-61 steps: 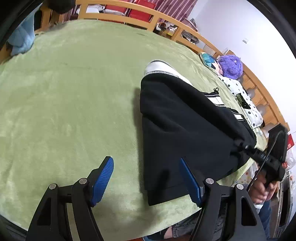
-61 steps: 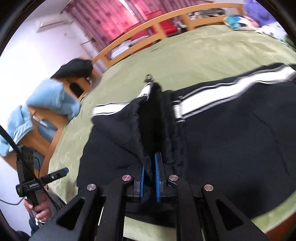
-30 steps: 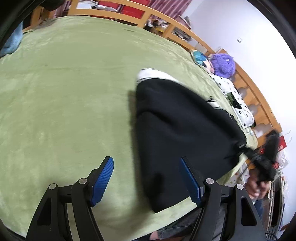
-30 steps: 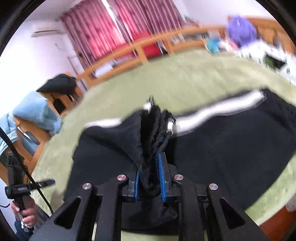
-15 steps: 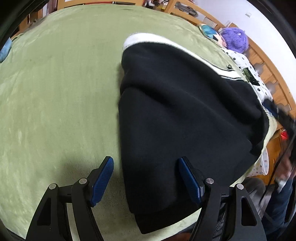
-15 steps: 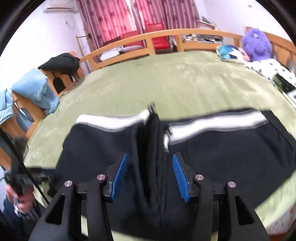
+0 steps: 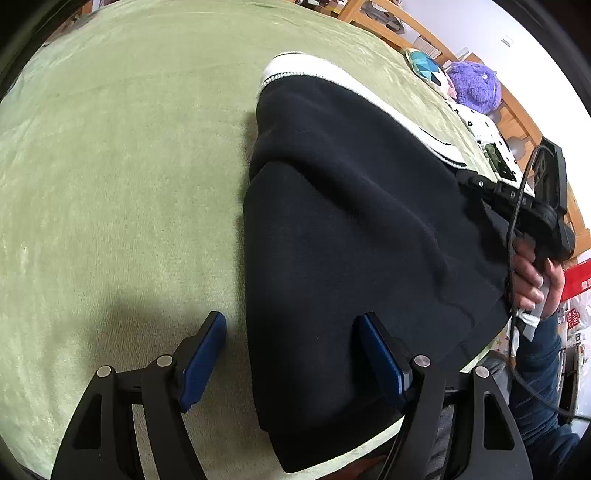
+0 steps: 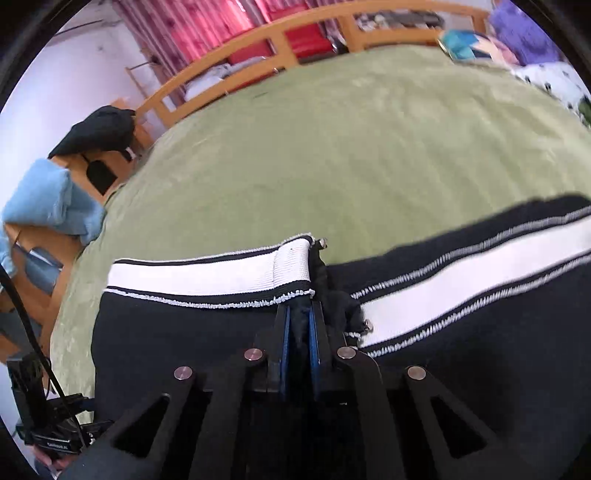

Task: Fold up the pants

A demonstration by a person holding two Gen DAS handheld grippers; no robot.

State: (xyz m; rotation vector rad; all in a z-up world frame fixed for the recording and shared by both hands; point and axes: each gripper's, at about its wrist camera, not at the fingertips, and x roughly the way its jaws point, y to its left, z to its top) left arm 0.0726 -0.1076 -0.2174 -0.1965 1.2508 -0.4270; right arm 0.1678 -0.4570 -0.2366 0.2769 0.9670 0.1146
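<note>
Black pants (image 7: 351, 240) with a white-striped waistband (image 8: 207, 275) lie folded on the green bed cover (image 7: 110, 166). My left gripper (image 7: 291, 347) is open; its fingers straddle the pants' near left edge, holding nothing. My right gripper (image 8: 300, 332) is shut on a pinch of black fabric of the pants (image 8: 480, 332) just below the waistband's middle. It also shows in the left wrist view (image 7: 517, 195), at the pants' far right edge.
A wooden bed rail (image 8: 332, 33) runs along the far side. A purple plush toy (image 7: 476, 86) and a dotted cloth (image 7: 487, 129) lie at the right. Blue towels (image 8: 48, 203) and a dark garment (image 8: 99, 129) sit on furniture to the left.
My right gripper opened half a second ago, dropped lower onto the pants and has shut again on the fabric below the waistband. My left gripper stays open and has moved closer to the pants.
</note>
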